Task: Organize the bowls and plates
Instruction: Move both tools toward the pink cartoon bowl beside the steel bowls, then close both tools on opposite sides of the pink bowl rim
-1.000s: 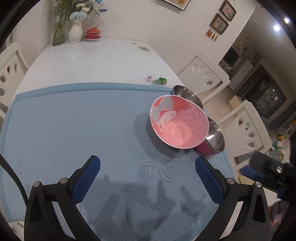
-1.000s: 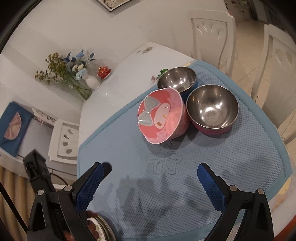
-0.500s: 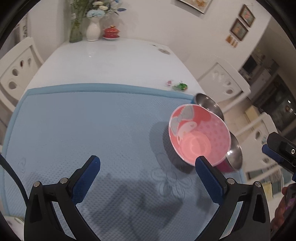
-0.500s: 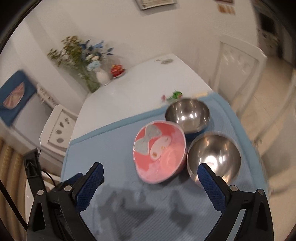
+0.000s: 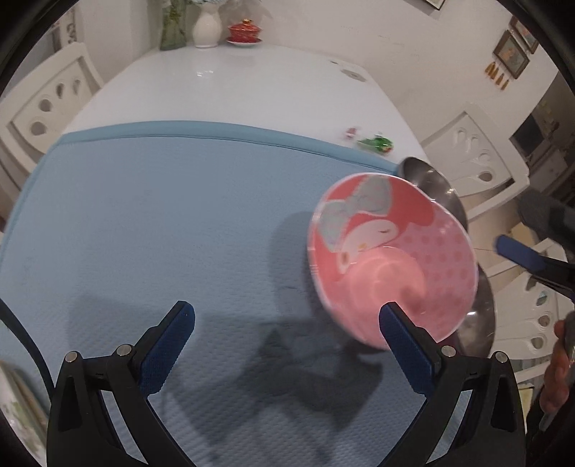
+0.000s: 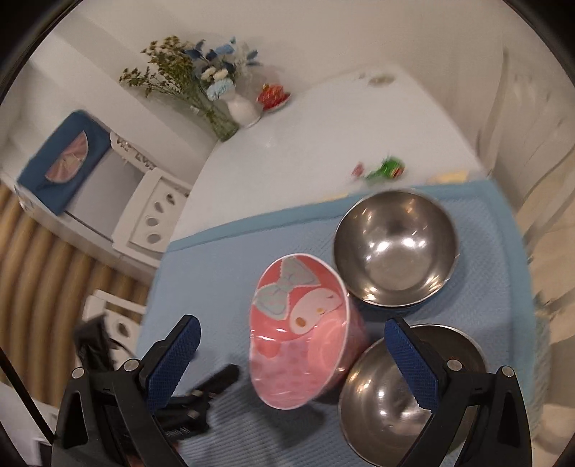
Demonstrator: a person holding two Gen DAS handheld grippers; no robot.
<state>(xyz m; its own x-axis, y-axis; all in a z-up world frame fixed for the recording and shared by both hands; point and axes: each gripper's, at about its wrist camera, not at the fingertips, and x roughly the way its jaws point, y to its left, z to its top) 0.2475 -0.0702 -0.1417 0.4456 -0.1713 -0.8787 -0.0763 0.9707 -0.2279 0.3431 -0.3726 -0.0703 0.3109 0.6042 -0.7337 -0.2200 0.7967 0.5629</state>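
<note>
Where the mat ends at the counter's right edge: three bowls sit bunched together.
Pink bowl (image 6: 300, 332): tilted, its open side turned toward the cameras, cartoon face and bow showing inside; it leans against the two steel bowls.
Far steel bowl (image 6: 395, 248): upright on the mat (image 6: 230, 258), near the mat's far right corner, just behind the pink bowl.
Near steel bowl (image 6: 391, 391): upright, beside the pink bowl at the mat's right edge; red outside in the left view.
Left claw (image 5: 286, 325): spread wide, holding nothing, above the mat's near part; its right pad overlaps the pink bowl's near rim in view, contact unclear.
Right claw (image 6: 291, 341): spread wide, holding nothing, over the pink bowl and near steel bowl.
Counter (image 5: 233, 86): white, with green and red candy (image 5: 375, 143) just past the mat's far edge.
Far end of the counter: a white vase (image 5: 206, 27) and a red lidded cup (image 5: 245, 30).
</note>
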